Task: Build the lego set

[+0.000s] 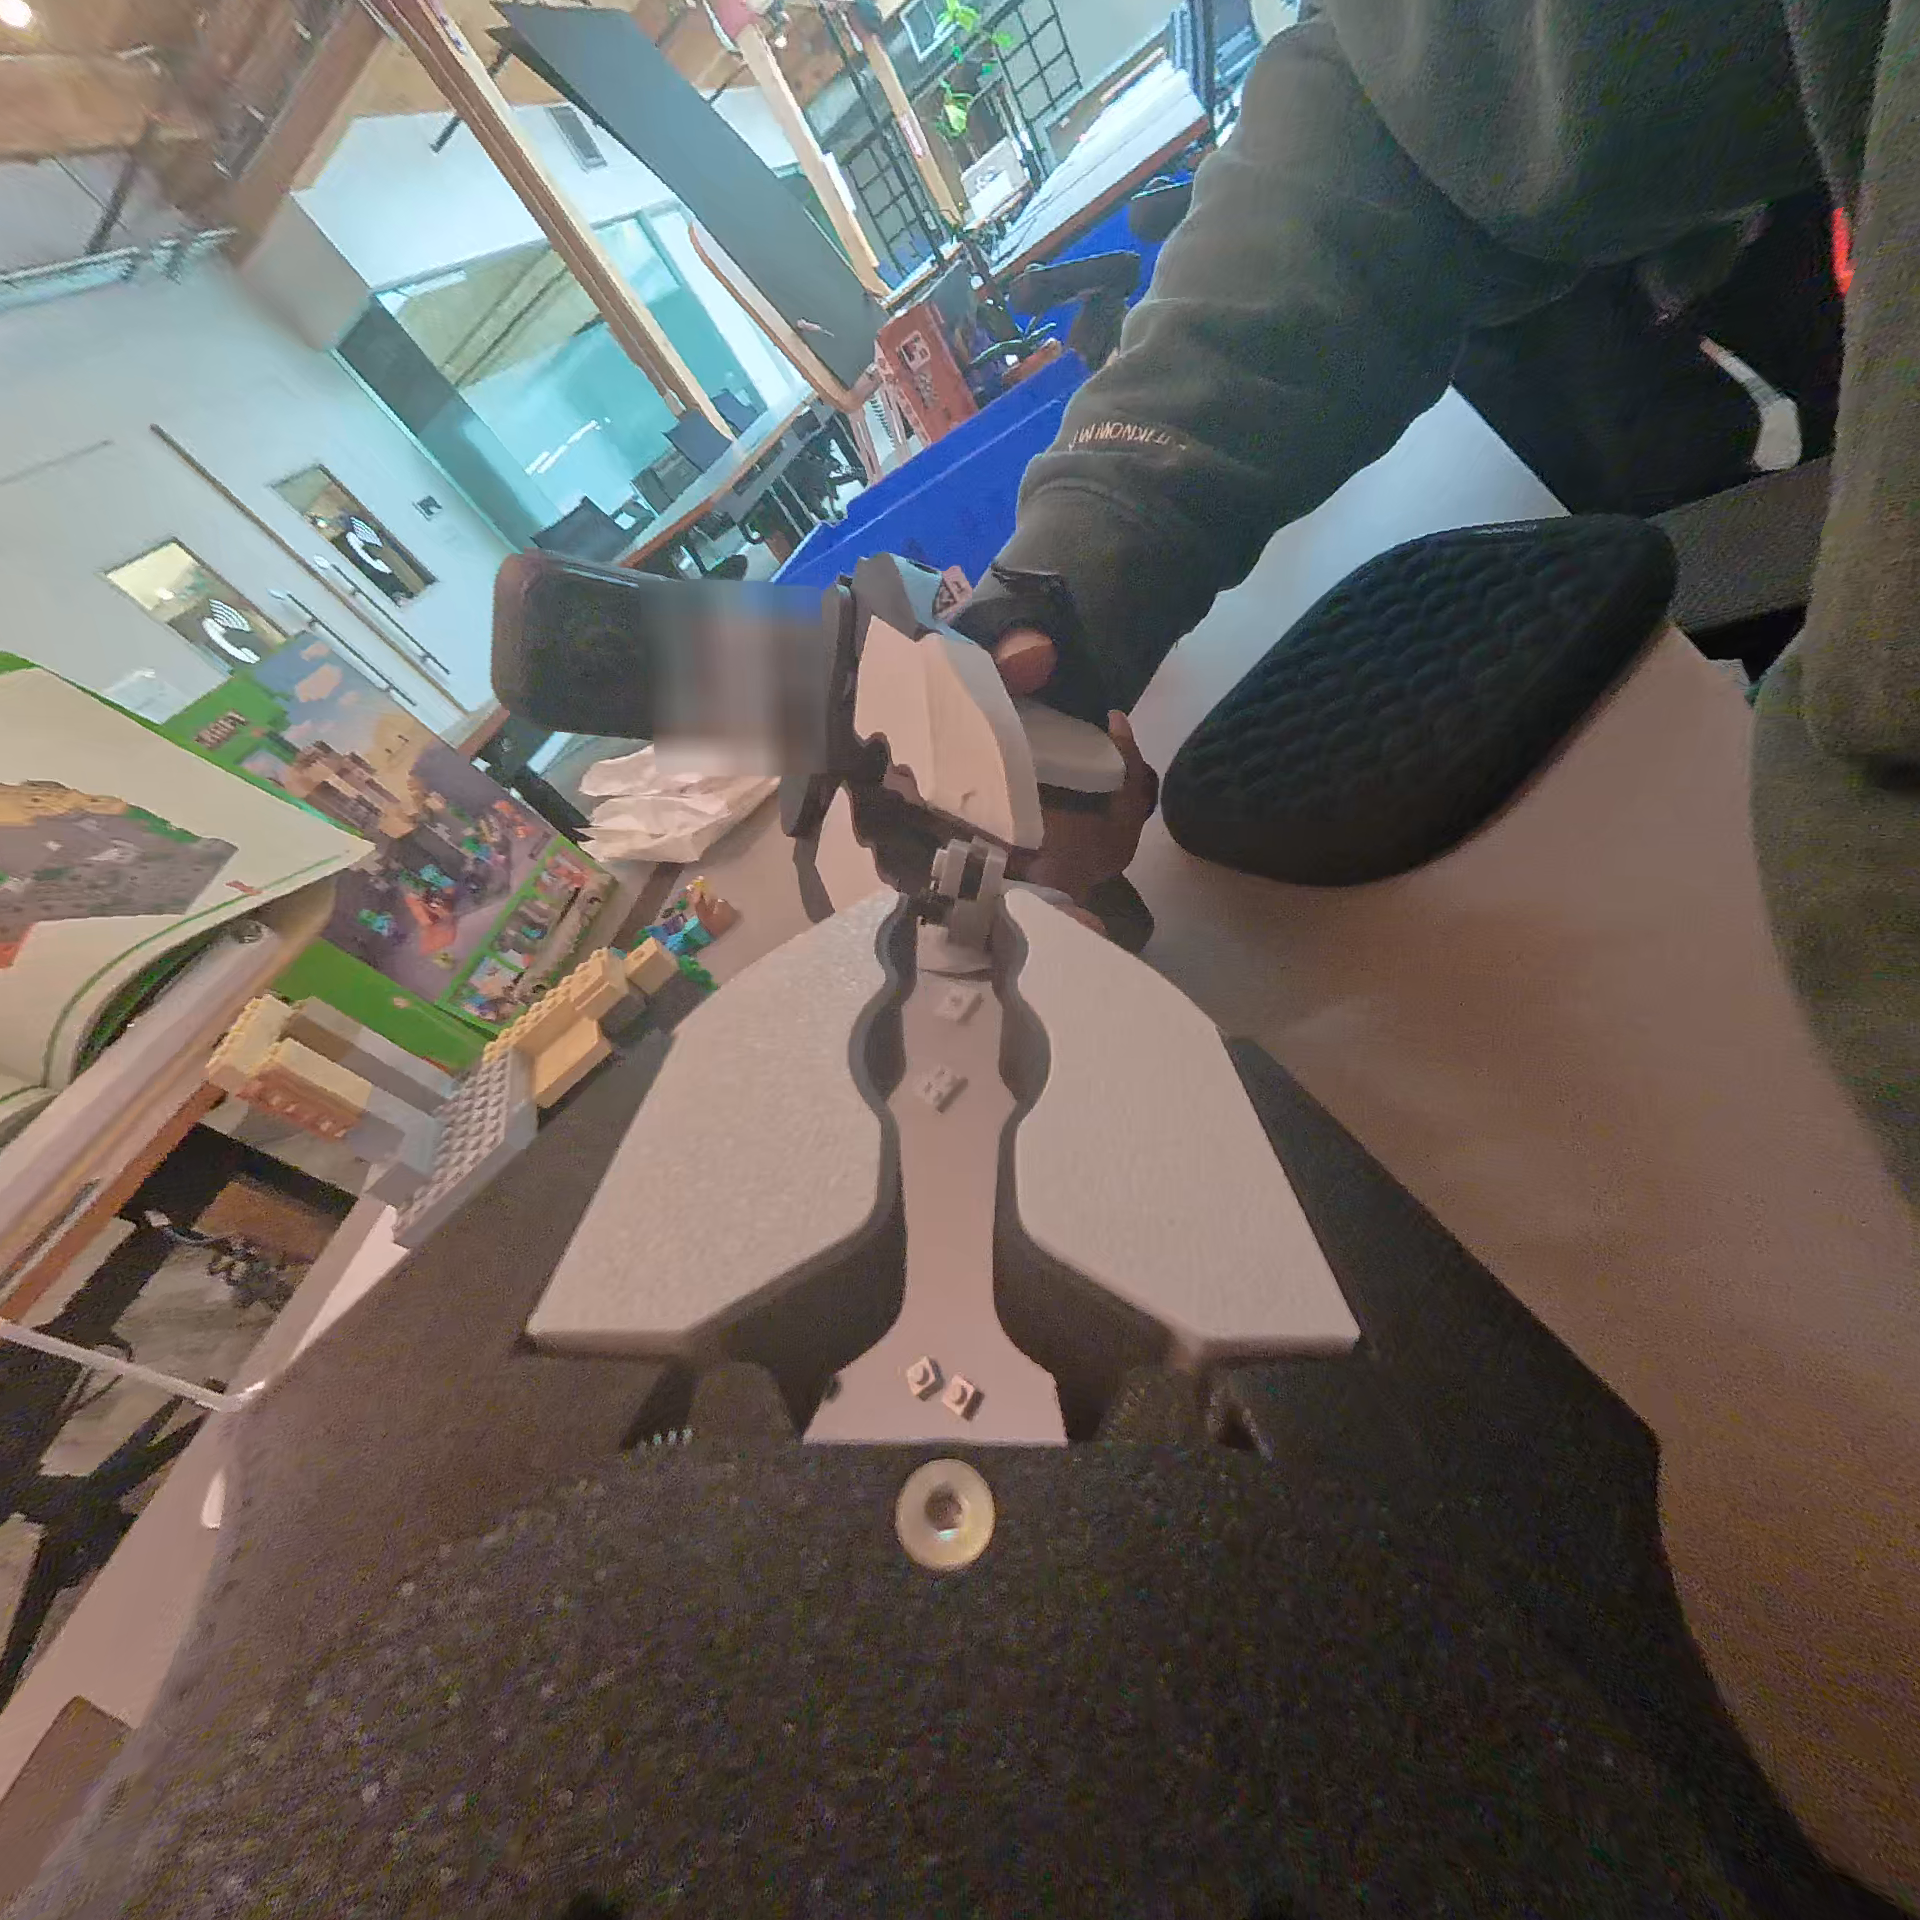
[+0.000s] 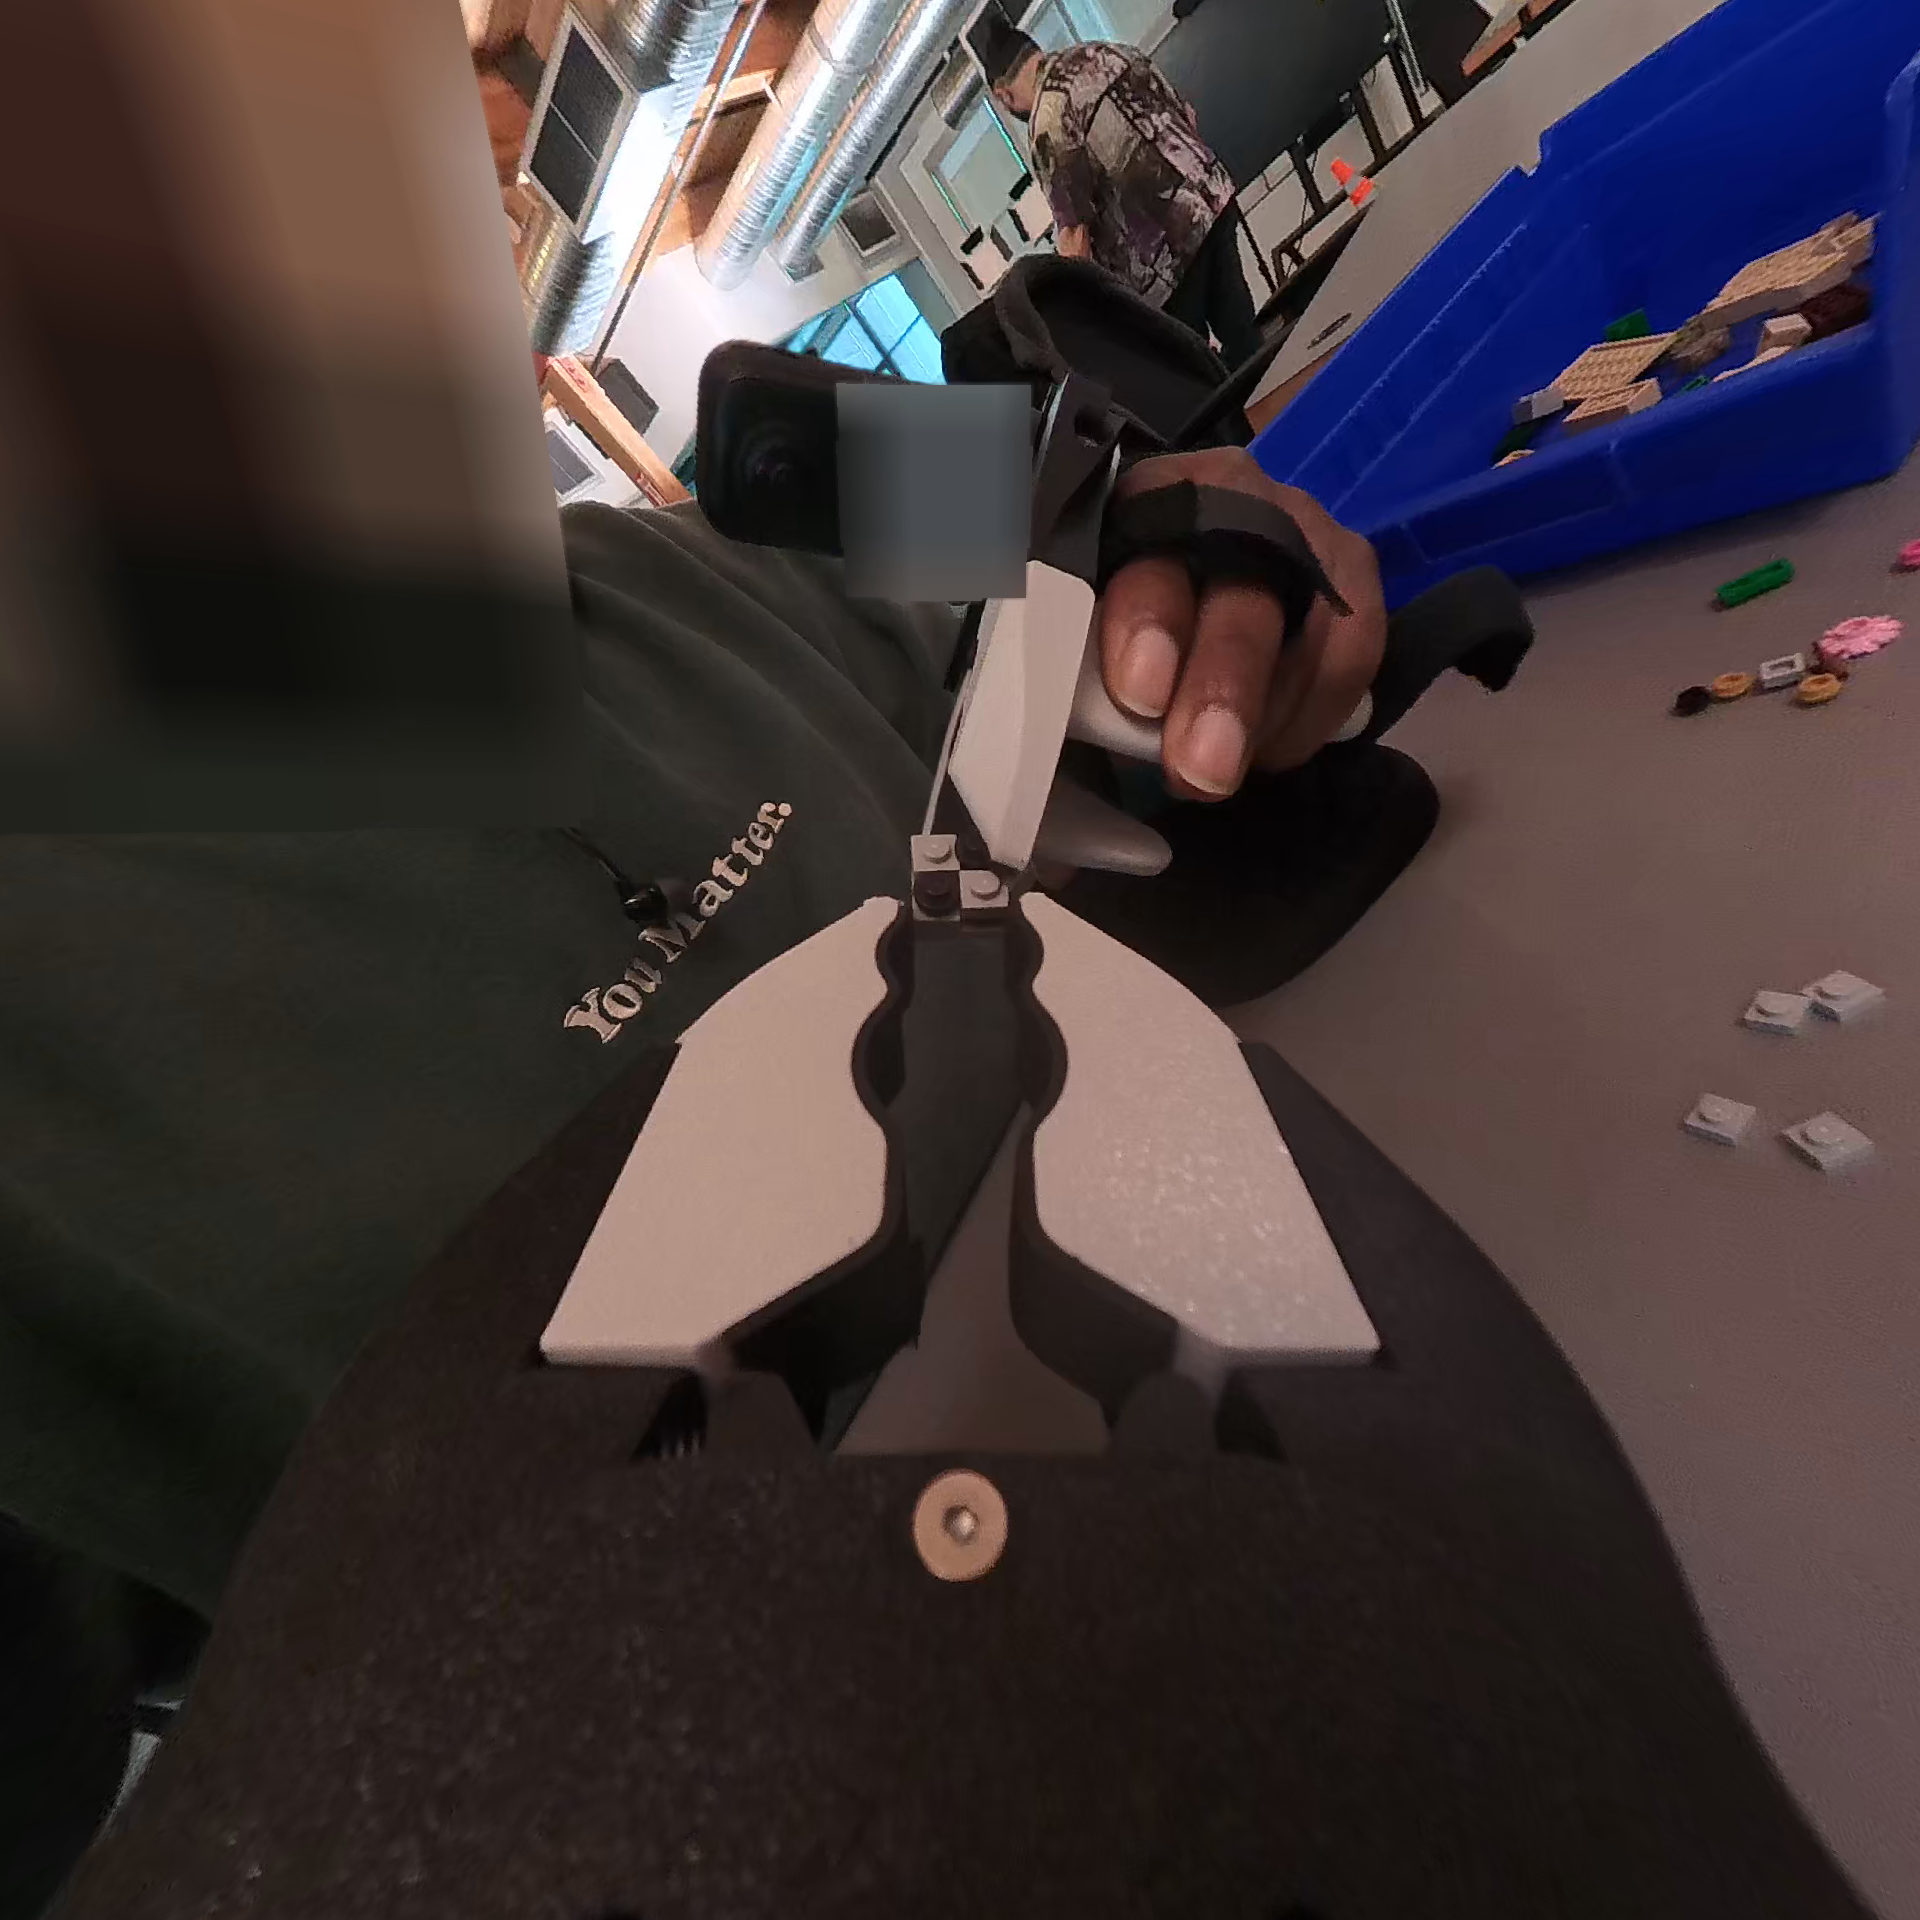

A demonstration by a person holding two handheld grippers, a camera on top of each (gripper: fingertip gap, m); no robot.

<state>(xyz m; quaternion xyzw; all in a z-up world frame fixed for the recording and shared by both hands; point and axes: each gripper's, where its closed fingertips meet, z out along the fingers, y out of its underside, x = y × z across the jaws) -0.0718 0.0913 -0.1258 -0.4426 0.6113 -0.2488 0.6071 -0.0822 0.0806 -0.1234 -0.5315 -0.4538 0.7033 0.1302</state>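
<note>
Joining small grey plates (image 2: 956,883) midair — left tool (image 1: 961,904) and right tool (image 2: 956,914) both pinching them; next, pressing studs home squarely.

Both wrist cameras face each other closely, sharing the small brick assembly (image 1: 961,883).

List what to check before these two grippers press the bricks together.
1. Left gripper shut on the grey bricks: ok.
2. Right gripper shut on the same cluster: ok.
3. Studs lined up at the joint: cannot tell, it is mostly hidden.
4. Bricks already fully seated: cannot tell.
5. Spare grey plates lying loose on the table: ok.
</note>
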